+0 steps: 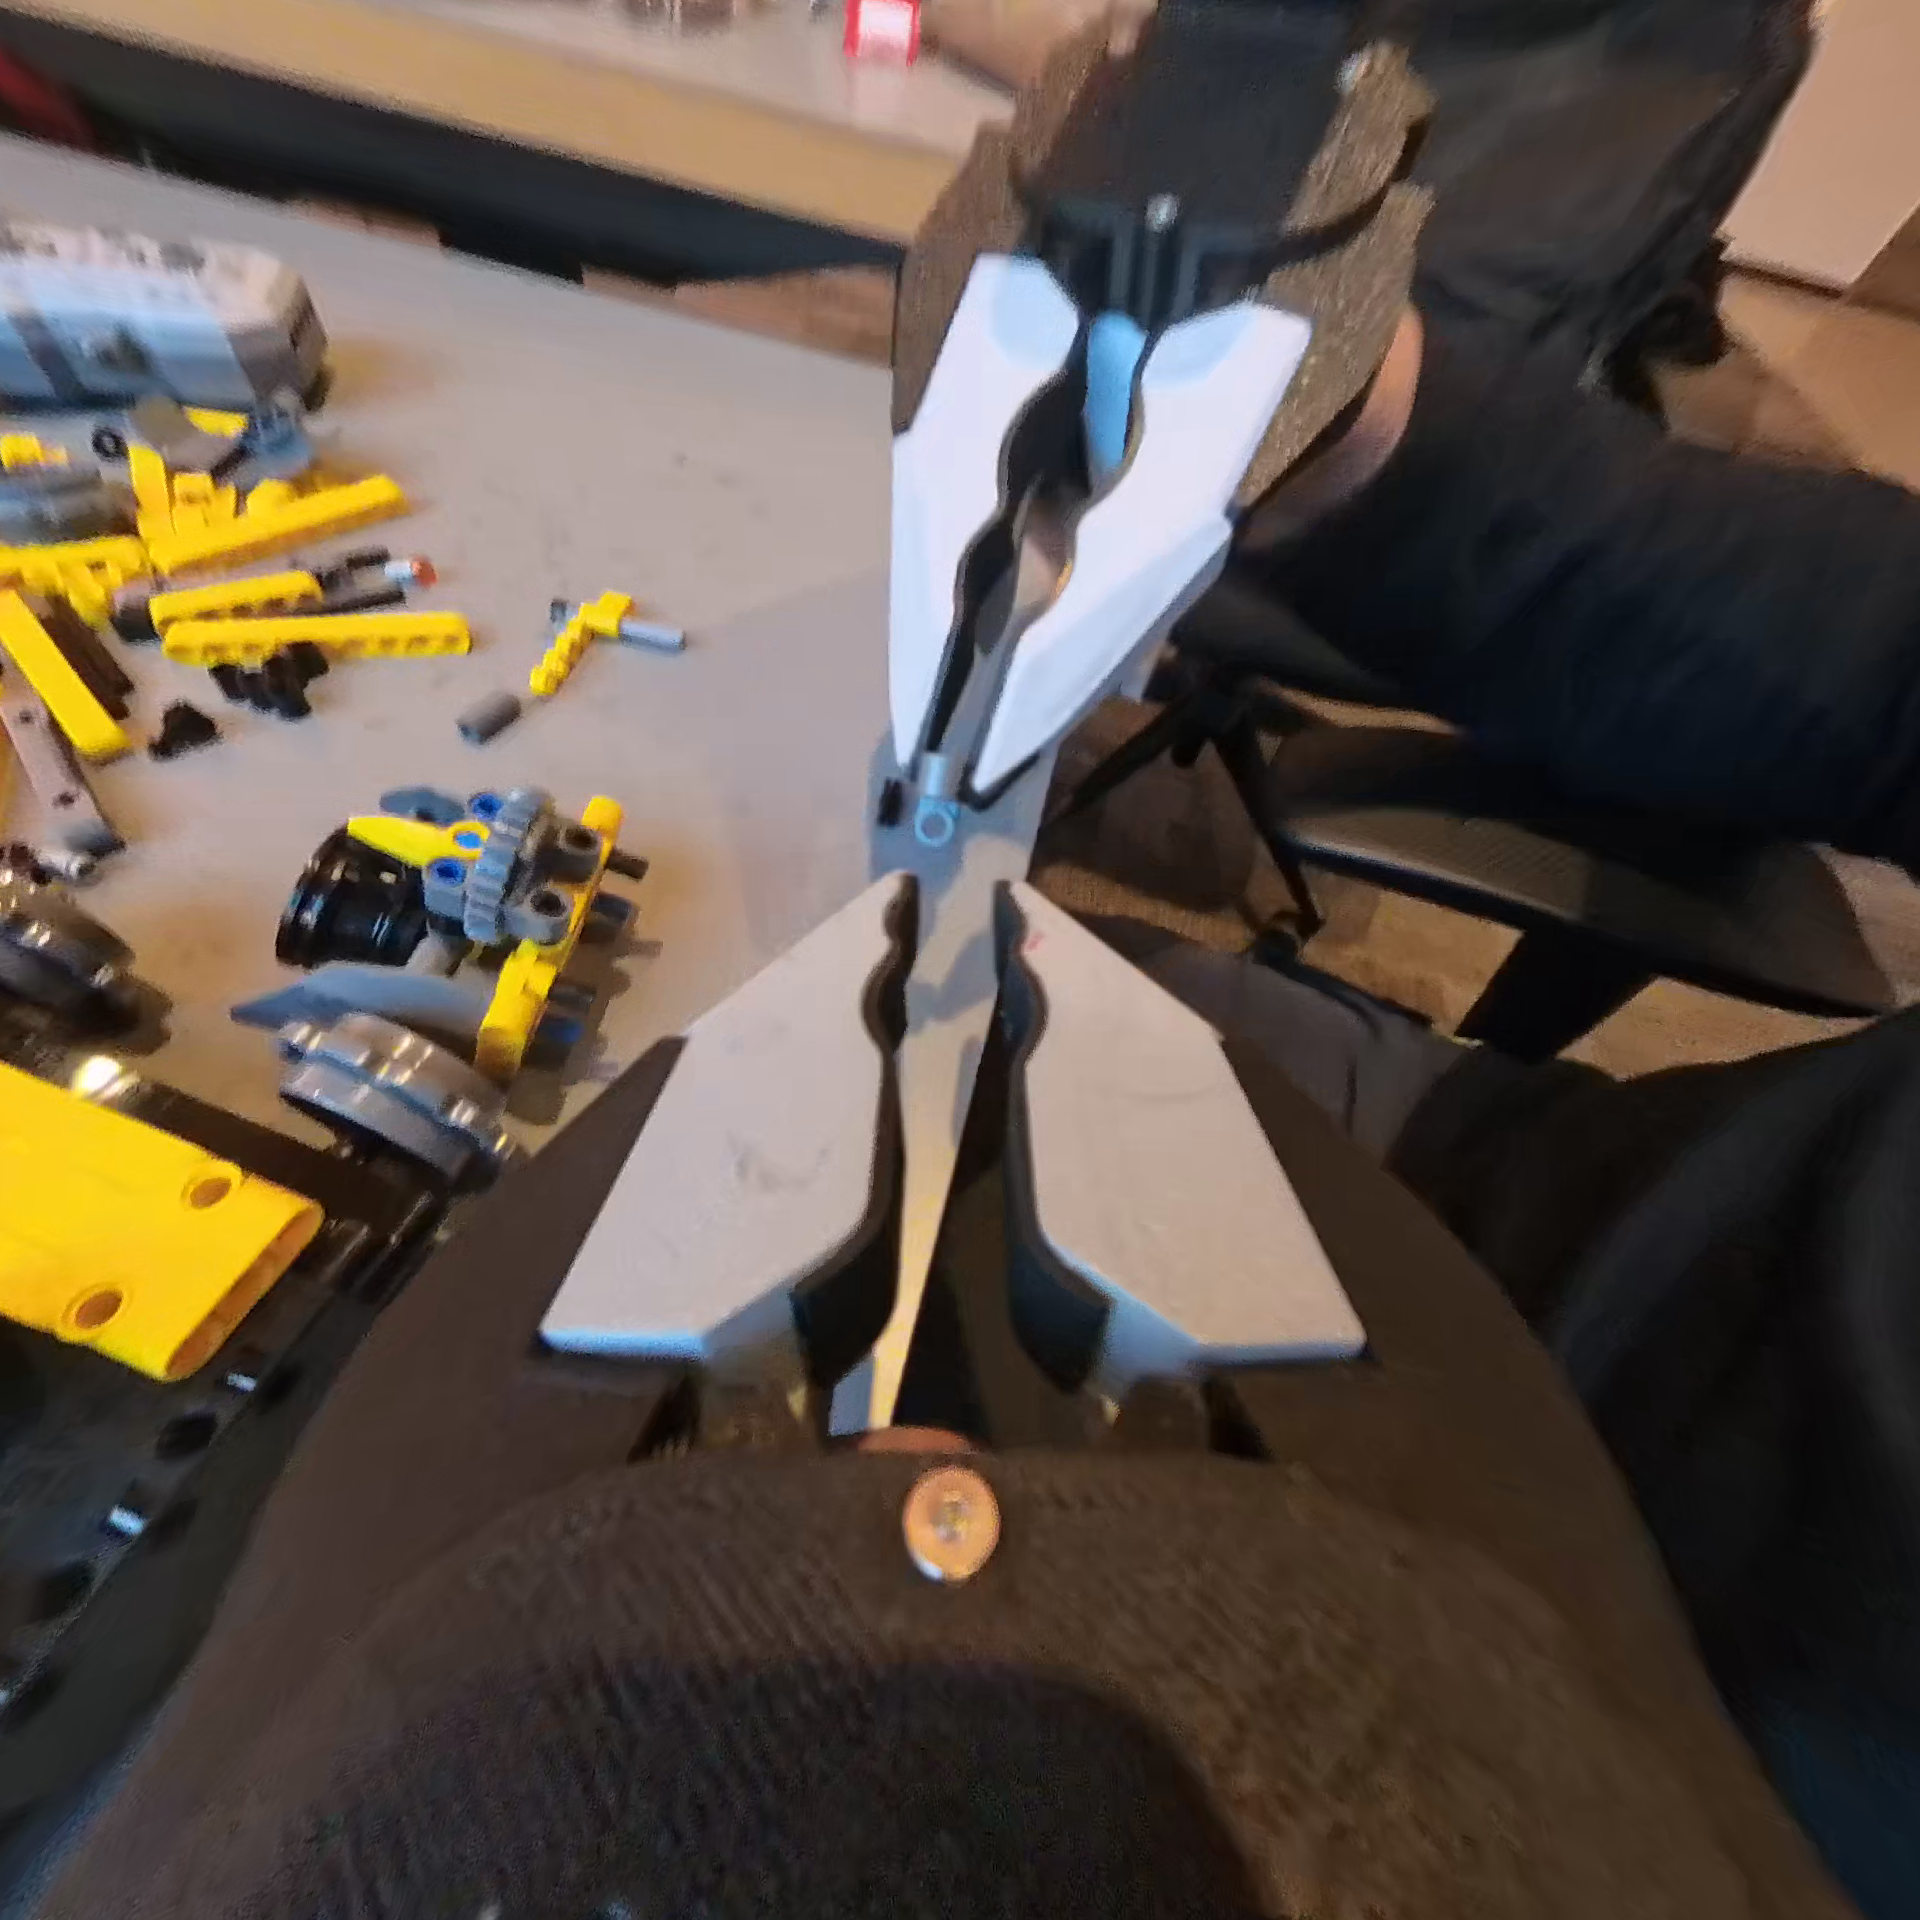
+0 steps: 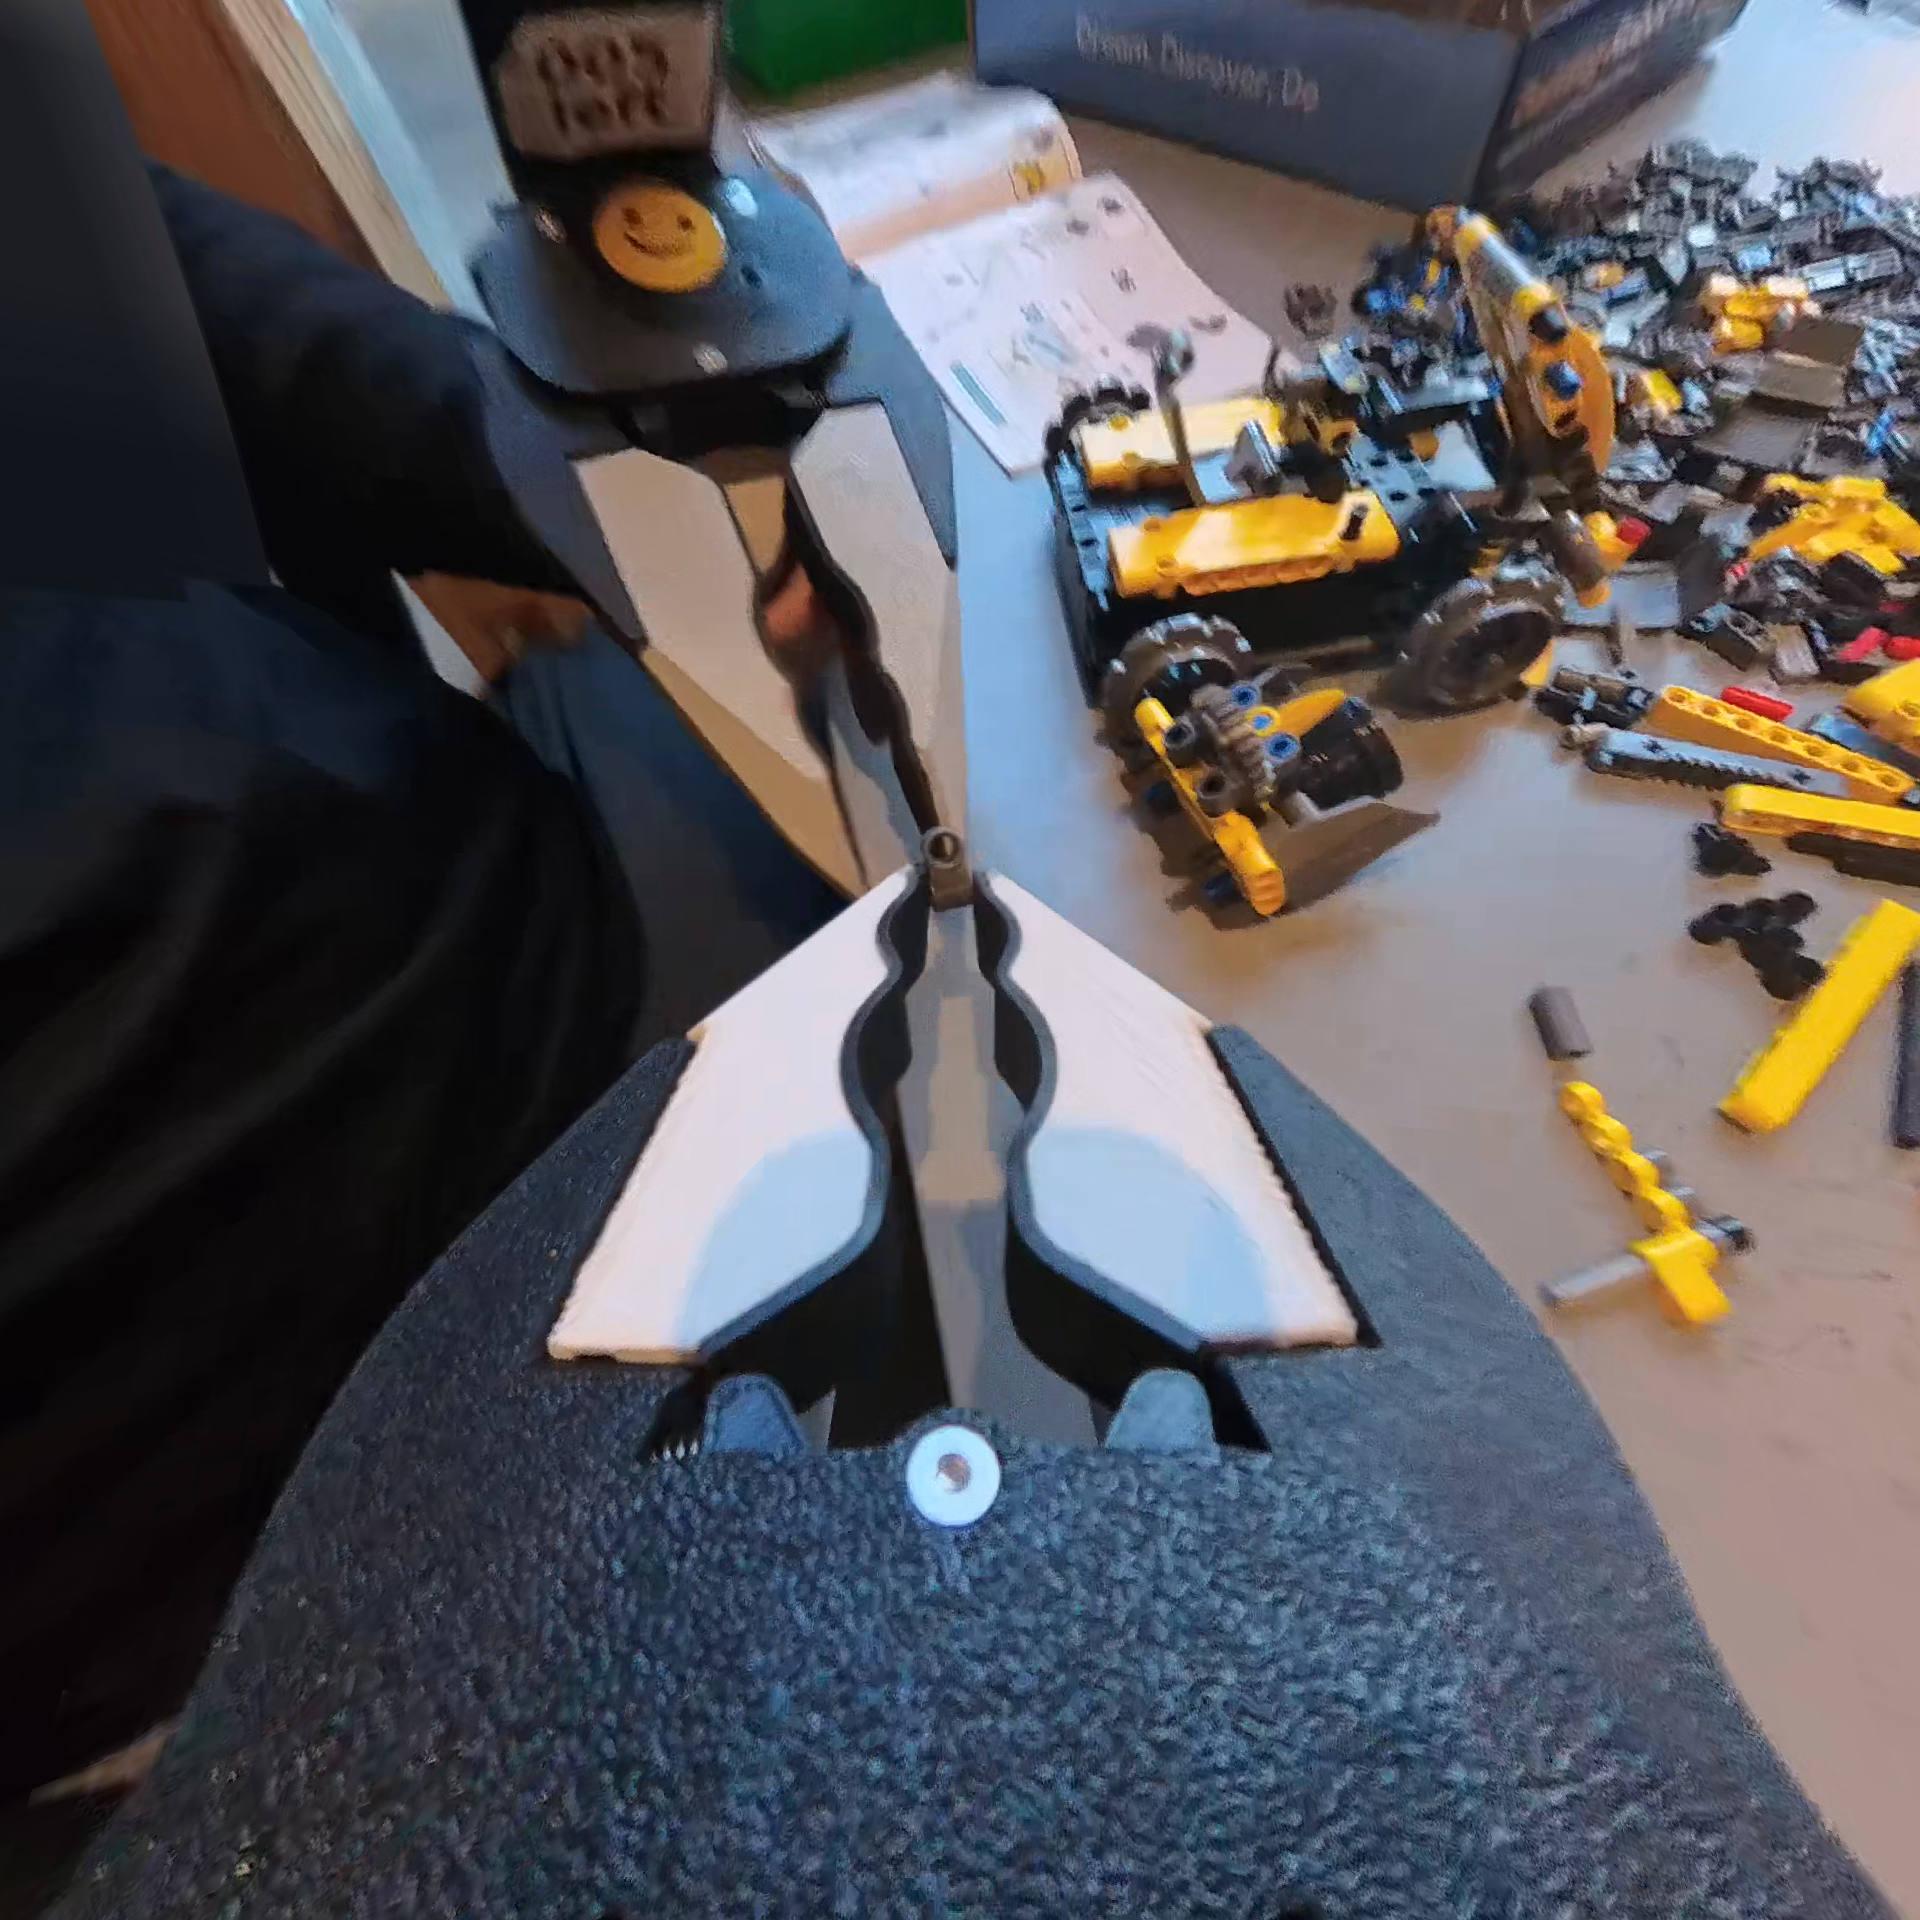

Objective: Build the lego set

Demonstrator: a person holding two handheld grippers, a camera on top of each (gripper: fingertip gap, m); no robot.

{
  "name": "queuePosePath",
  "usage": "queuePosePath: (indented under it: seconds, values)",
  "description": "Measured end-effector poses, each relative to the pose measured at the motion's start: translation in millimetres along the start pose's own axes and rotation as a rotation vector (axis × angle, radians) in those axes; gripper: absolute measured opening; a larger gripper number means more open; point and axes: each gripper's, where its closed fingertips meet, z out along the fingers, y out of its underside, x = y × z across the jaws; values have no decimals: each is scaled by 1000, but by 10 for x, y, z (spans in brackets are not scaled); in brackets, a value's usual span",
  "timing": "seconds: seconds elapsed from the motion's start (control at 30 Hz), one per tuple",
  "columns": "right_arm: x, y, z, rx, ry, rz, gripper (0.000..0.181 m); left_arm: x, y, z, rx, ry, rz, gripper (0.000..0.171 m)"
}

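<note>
Right gripper (image 2: 948,883) pinches a small connector (image 2: 943,854) at its tips. Left gripper (image 1: 954,888) directly opposite, tip to tip, jaws narrow, apparently empty. Connector's (image 1: 935,805) long axis runs along both grippers. Table (image 2: 1403,1039) parts off to the side.

Right claw (image 2: 948,883) pinches a small dark connector (image 2: 943,857) beside the yellow vehicle (image 2: 1299,540)

Left gripper (image 1: 954,894) and right gripper (image 1: 943,774) point tip to tip over the table edge (image 1: 883,468). Small connector (image 2: 943,854) sits in right tips, between both. Axle unit (image 2: 1236,769) right of right gripper; vehicle (image 2: 1299,540) behind it; booklet (image 2: 1049,301) beyond. Loose beams (image 2: 1808,800) farther right.
</note>
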Motion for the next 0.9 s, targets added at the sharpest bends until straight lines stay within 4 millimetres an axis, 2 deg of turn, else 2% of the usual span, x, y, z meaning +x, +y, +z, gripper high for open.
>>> queuePosePath:
  seconds: [0.07, 0.23, 0.37, 0.7, 0.9]
  values:
    - [88, 77, 14, -105, 29, -31, 8, -45, 80, -6, -54, -21, -3, 23]
    - [228, 270, 57, -345, 69, -118, 8, -68, 148, -13, -95, -34, 12, 22]
    - [265, 408, 115, -441, 58, -140, 8, -67, 165, -8, -105, -35, 17, 22]
    - [272, 494, 163, -473, 57, -163, 8, -70, 163, -14, -102, -29, 8, 20]
    - [251, 446, 139, -429, 51, -145, 12, -74, 162, -14, -103, -29, 3, 20]
